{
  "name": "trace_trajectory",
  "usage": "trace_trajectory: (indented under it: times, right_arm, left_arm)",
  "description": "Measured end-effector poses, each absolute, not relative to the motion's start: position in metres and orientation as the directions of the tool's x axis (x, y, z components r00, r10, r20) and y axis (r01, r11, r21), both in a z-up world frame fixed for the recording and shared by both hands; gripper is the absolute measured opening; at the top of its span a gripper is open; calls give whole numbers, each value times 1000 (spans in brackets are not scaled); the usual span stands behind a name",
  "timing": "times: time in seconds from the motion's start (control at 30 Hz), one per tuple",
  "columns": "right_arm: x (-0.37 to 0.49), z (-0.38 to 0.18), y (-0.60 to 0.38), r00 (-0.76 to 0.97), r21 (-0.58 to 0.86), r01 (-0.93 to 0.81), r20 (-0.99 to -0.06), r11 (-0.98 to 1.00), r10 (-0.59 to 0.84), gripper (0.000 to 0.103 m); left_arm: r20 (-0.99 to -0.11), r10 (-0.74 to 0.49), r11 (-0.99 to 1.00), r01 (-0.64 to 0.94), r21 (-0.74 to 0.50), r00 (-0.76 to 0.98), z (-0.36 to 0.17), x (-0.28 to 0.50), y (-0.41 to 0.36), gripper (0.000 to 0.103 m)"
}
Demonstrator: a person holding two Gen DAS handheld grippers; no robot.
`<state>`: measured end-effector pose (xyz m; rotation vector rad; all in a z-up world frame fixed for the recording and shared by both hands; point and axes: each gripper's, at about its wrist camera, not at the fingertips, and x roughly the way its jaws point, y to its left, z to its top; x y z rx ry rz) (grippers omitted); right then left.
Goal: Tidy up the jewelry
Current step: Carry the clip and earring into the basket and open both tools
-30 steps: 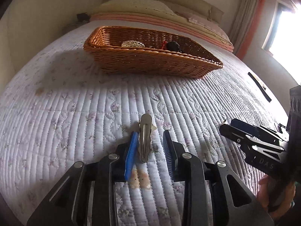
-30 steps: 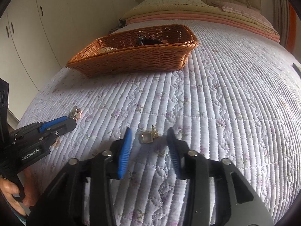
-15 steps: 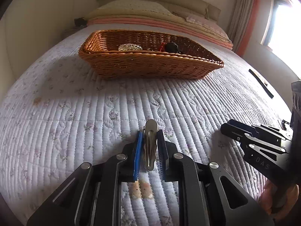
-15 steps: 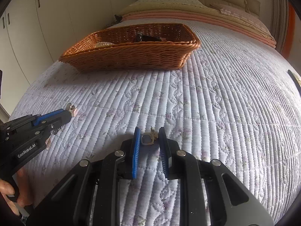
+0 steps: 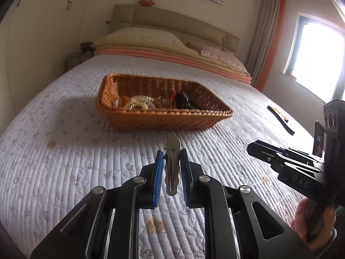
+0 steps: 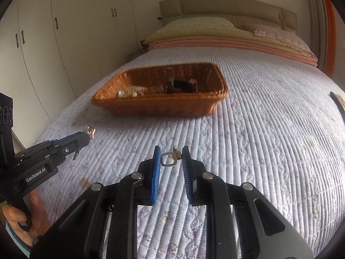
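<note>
The left tool [image 5: 171,157] is gripping a silver metal hair clip [image 5: 172,166] between its blue pads [image 5: 158,179], the clip running lengthwise along the fingers with its rounded end projecting past the fingertips. The clip is hanging clear above the quilted bedspread [image 5: 64,161]. The right tool [image 6: 171,157] is clamping a small silver earring [image 6: 169,158] with a clear rectangular stone at the fingertips; this piece is likewise sitting clear of the bedspread. Both tools are pointing toward a brown wicker basket [image 5: 163,118] that is resting on the bed well ahead of them. The basket is already containing several pieces, including a pale beaded item [image 5: 140,102] and a black item [image 5: 185,101]; finer detail is blurring out. In the right wrist view, the left tool is appearing at the left edge, with the person's hand [image 6: 19,220] wrapping its handle. A narrow dark strap [image 5: 280,119] is lying on the bedspread to the right, well apart from the basket.
</note>
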<state>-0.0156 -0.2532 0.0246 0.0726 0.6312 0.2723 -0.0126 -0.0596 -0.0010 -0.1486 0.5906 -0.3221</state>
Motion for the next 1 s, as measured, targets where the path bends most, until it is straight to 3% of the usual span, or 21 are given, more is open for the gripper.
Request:
trace_trajectory:
  times: [0.13, 0.33, 0.67, 1.0]
  right_arm:
    - [-5, 73, -250, 828, 126, -256, -482, 959, 284, 18]
    - [56, 114, -237, 850, 128, -277, -429, 952, 305, 18]
    - [194, 76, -221, 698, 277, -262, -607, 924, 380, 18]
    - [236, 28, -208, 624, 267, -202, -707, 942, 334, 18]
  left_arm:
    - [-446, -346, 936, 272, -223, 825, 38, -4, -56, 14]
    - [-381, -341, 938, 287, -193, 859, 79, 41, -55, 14]
    - [-510, -370, 925, 258, -279, 776, 20, 145, -47, 14]
    - [-554, -364, 929, 244, -280, 749, -9, 162, -42, 15]
